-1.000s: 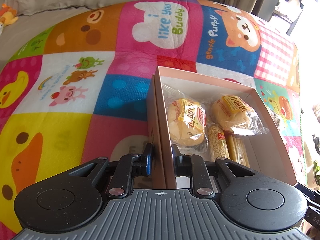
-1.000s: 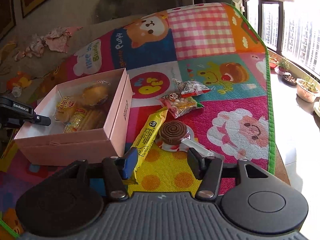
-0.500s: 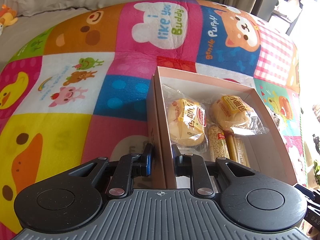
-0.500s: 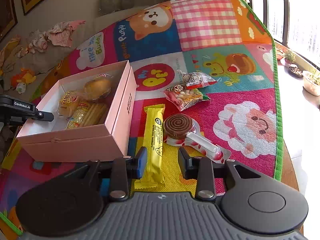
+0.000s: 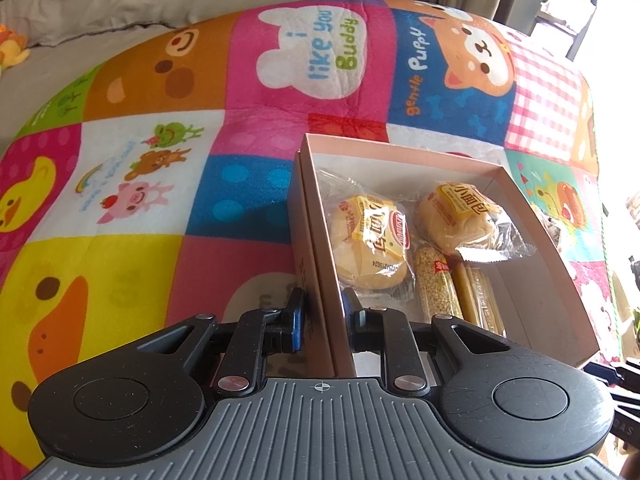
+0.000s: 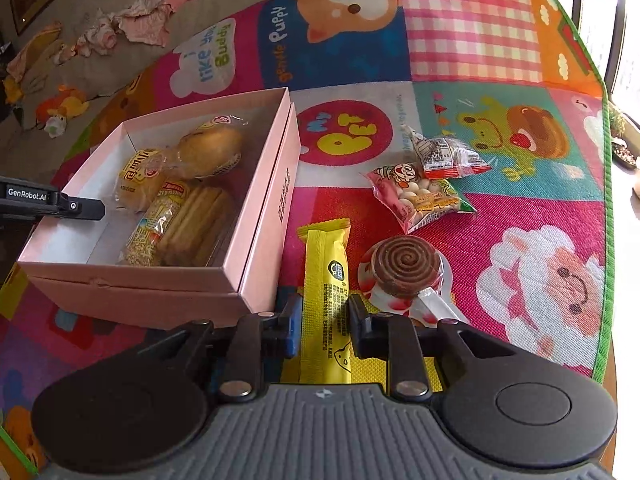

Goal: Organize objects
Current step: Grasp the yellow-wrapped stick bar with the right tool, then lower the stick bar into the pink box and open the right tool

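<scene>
Bright cartoon patchwork covered the play mat (image 6: 472,32), which served as the working surface, with a couch and scattered soft toys behind it. On the mat sat an open pink box (image 6: 264,216), already holding two wrapped buns (image 5: 372,240), a clear tube of grains (image 5: 436,288) and a pack of biscuit sticks (image 5: 478,296).

The left hand-held gripper (image 5: 322,312) straddled the box's near side wall, one finger outside and one inside, closed on the cardboard. That grip most likely served to steady the light box so it would not slide or tip while snacks were dropped in from the other side.

The right hand-held gripper (image 6: 322,320) had just been closing, and its pads now pressed on the lower part of the yellow snack bar (image 6: 326,280), which lay flat on the mat just beside the box's right wall. Taking it near one end would probably leave most of the bar free to hang and swing into the box.

Still loose on the mat were a spiral chocolate lollipop (image 6: 404,266), right next to the bar, and further off a pink bag of candies (image 6: 420,198) and a small silver-and-red packet (image 6: 444,154). They lay together on the right side, presumably so the right hand could fetch each in turn.
</scene>
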Action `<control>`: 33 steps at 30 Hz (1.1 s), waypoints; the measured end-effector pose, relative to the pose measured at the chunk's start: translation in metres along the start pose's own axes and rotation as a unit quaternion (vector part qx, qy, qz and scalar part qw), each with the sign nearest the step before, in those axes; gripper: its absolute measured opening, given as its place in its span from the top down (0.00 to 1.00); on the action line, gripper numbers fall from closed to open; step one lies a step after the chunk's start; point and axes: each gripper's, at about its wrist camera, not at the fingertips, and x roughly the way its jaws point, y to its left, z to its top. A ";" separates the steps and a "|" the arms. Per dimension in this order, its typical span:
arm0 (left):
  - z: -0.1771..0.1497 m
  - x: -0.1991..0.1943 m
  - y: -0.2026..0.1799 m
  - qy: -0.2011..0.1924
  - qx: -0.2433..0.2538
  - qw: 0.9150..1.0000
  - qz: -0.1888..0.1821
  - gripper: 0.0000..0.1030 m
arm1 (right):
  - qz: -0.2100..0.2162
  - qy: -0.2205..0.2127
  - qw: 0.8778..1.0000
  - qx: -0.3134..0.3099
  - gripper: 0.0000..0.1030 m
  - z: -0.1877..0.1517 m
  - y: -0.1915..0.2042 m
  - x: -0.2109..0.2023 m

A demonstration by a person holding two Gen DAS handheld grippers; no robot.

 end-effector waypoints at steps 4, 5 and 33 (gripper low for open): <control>-0.002 0.000 0.001 -0.004 0.002 1.000 -0.003 0.78 | -0.013 0.002 1.000 -0.018 0.79 -0.018 0.006 -0.033; -0.002 0.000 0.001 -0.004 0.001 1.000 -0.004 0.78 | -0.014 0.003 1.000 -0.019 0.79 -0.022 0.007 -0.043; -0.004 0.000 0.009 -0.009 -0.018 1.000 -0.023 0.75 | 0.013 -0.075 0.997 -0.018 0.65 0.075 0.059 -0.012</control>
